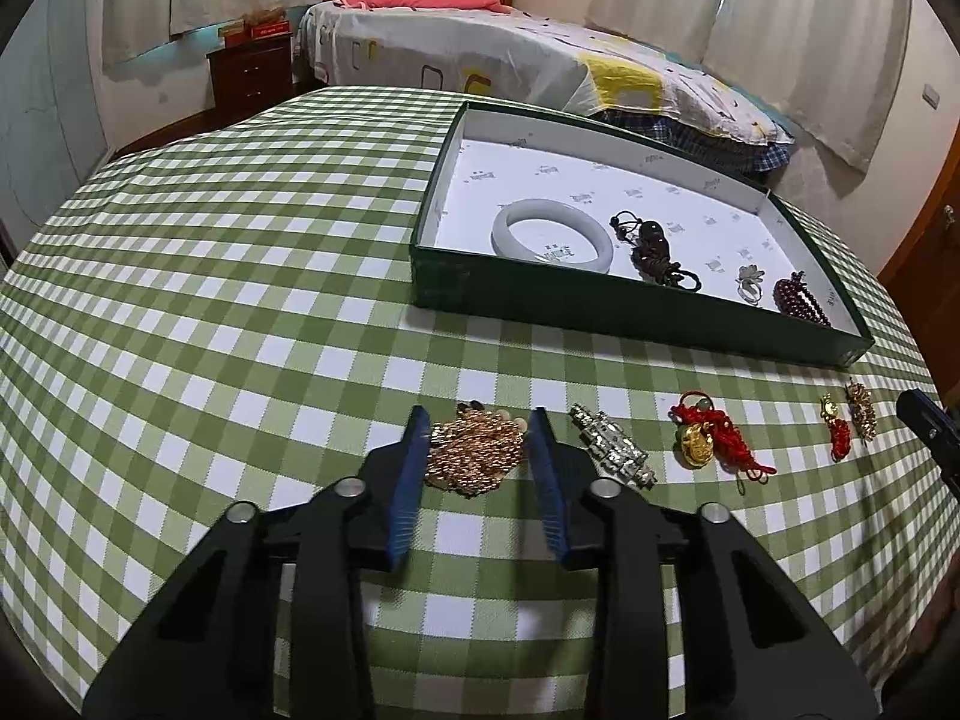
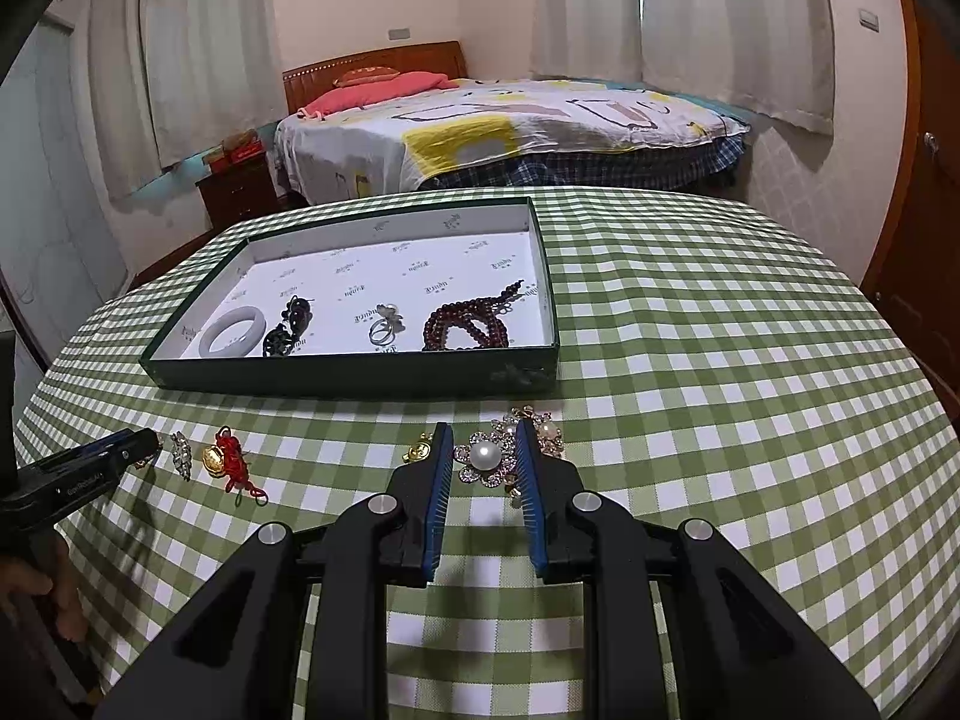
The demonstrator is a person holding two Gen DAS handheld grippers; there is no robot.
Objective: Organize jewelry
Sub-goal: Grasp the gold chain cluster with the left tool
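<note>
Gold chain pile (image 1: 474,450), 1 pc, gripped btwn my left fingers (image 1: 420,456); right fingers (image 2: 445,468) grip 1 pearl brooch (image 2: 486,459); 4 pcs in box (image 1: 600,306) beyond.

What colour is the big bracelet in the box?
The bracelet is pale whitish-grey, smooth and plain. It shows best in the left wrist view.

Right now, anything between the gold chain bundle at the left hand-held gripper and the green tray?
Nothing visible. Bare checked tablecloth lies between the gold chain bundle and the shallow green tray's near wall. Its left half is free; the white bangle sits mid-tray.
</note>
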